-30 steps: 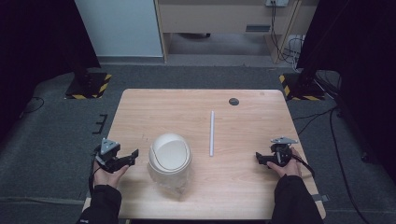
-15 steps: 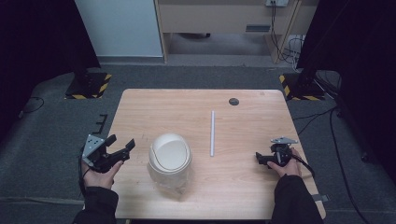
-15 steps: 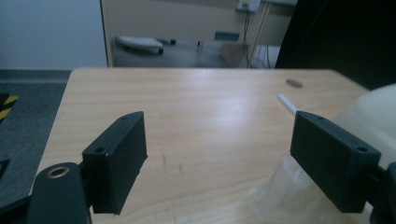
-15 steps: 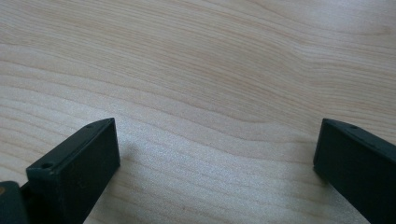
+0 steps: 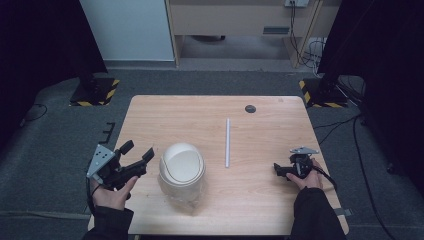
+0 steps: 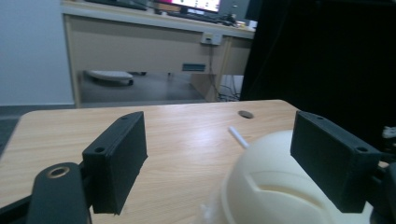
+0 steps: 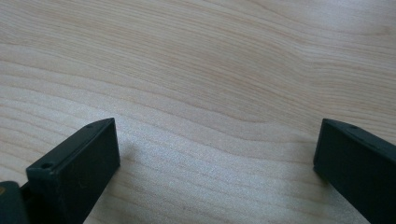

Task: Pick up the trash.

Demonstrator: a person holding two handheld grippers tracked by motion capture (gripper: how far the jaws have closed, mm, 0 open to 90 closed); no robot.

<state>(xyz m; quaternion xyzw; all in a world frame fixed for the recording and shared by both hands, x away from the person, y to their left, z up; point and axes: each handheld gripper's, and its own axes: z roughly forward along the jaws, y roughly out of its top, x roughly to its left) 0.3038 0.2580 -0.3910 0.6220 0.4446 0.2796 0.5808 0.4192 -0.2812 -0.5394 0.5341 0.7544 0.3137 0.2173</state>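
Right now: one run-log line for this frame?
left tool: open, beside cup lid, no contact | right tool: open, low over table | straw: untouched

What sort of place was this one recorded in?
Probably an office or lab room set up for recording: a bare wooden table on grey carpet, a desk with a monitor behind it, and dark curtains hung at the sides.

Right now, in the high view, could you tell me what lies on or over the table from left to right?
Left gripper → cream lidded jar → white straw → dark hole → right gripper.
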